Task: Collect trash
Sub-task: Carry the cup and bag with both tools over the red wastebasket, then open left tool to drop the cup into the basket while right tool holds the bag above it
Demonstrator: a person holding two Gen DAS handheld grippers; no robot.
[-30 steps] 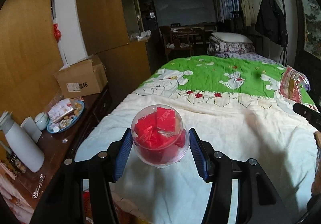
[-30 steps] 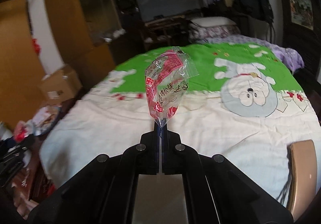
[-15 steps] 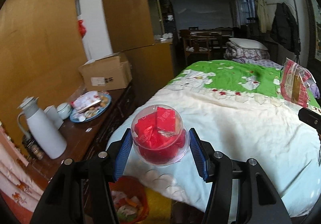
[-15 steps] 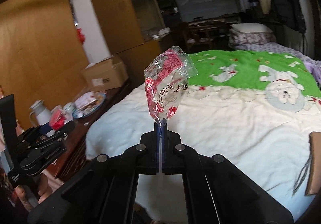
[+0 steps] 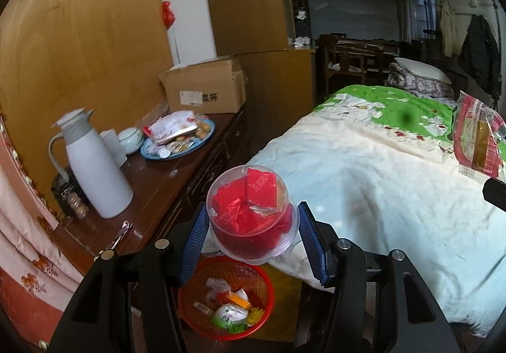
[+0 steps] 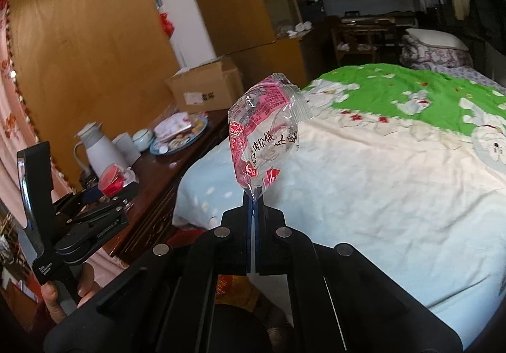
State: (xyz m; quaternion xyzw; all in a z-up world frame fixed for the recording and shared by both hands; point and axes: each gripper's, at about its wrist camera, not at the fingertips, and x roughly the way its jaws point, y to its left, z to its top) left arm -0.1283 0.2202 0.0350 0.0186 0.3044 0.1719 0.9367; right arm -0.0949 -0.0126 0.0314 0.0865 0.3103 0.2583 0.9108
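Note:
My left gripper (image 5: 249,239) is shut on a clear plastic cup (image 5: 251,220) stuffed with red wrappers, held above and just behind a red mesh trash basket (image 5: 226,296) with several wrappers in it, on the floor between sideboard and bed. My right gripper (image 6: 253,195) is shut on the bottom seal of a clear red-printed snack wrapper (image 6: 264,134), held upright over the bed's near corner. That wrapper also shows at the right edge of the left wrist view (image 5: 474,138). The left gripper with its cup shows at the left of the right wrist view (image 6: 110,183).
A dark wooden sideboard (image 5: 151,182) on the left carries a white thermos jug (image 5: 95,169), a cup, a bowl, a blue plate of snacks (image 5: 180,138) and a cardboard box (image 5: 205,90). The bed (image 5: 379,182) with a white and green quilt fills the right.
Both grippers have swung left and back from over the bed toward the sideboard. The red trash basket has come fully into the left wrist view under the cup. Both grips are unchanged.

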